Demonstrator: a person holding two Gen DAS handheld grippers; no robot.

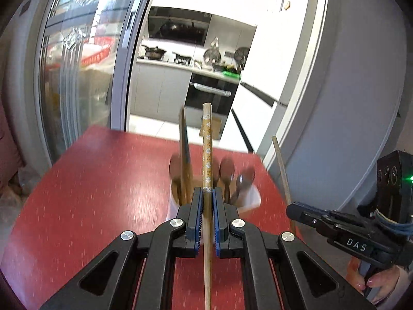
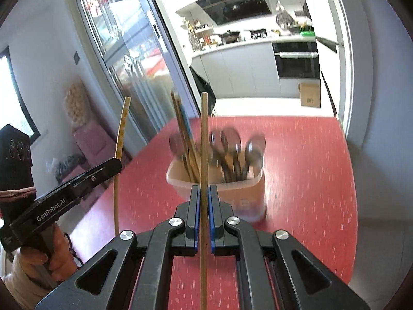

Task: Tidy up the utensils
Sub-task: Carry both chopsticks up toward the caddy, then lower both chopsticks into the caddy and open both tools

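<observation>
My left gripper [image 1: 207, 191] is shut on a flower-patterned chopstick [image 1: 207, 149] that stands nearly upright between its blue pads. My right gripper [image 2: 204, 188] is shut on a plain wooden chopstick [image 2: 204, 139], also upright. Beyond both, on the red table [image 2: 304, 160], a translucent plastic holder [image 2: 253, 188] carries several chopsticks [image 2: 184, 131] on its left and several dark spoons [image 2: 232, 144] on its right, all blurred. The same holder [image 1: 249, 201] sits just behind my left gripper's tips. Each gripper shows in the other's view: the right gripper [image 1: 290, 208] at right, the left gripper [image 2: 117, 161] at left.
A glass sliding door [image 1: 77, 82] stands left of the table, with a kitchen doorway [image 2: 258, 59] straight behind it. A grey wall [image 1: 348, 103] rises at the right. A person's hand [image 1: 371, 281] grips the right tool's handle. A cardboard box [image 2: 309, 94] sits on the kitchen floor.
</observation>
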